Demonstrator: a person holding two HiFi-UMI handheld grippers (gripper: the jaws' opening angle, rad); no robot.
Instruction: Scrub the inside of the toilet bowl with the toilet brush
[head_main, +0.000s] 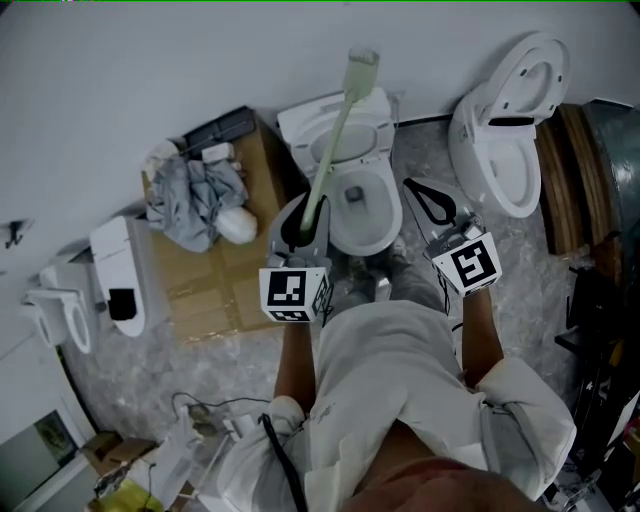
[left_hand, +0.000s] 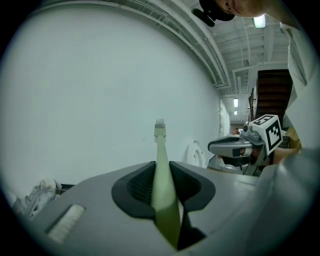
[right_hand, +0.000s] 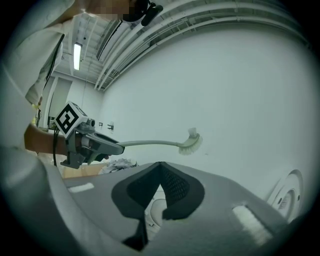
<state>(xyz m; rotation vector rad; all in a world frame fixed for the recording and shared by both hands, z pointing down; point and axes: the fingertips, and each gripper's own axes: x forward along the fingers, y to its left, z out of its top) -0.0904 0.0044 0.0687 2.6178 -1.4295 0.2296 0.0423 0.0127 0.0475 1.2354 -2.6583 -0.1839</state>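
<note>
The toilet brush (head_main: 336, 135) is clamped in the left gripper (head_main: 303, 222), whose jaws are closed tight on the lower part of the handle. The brush is seen as a long, slim, pale green stick that runs straight out ahead of those jaws and ends in a small head (right_hand: 191, 143). The head is set at an angle to the handle and is fringed with white bristles. In the left gripper view, the handle (left_hand: 160, 145) is pinched between the dark pads and stands up against the white wall (left_hand: 90, 90).

From the right gripper view, the brush is held level in the air, out to the left of the right gripper (right_hand: 160, 167) and ahead of it. The head is clear of the toilet bowl (head_main: 392, 200), which lies below and just beyond both grippers. The right gripper's jaws are brought together at the tips with nothing held between them. Only a part of the white bowl is glimpsed through the gap lower down.
</note>
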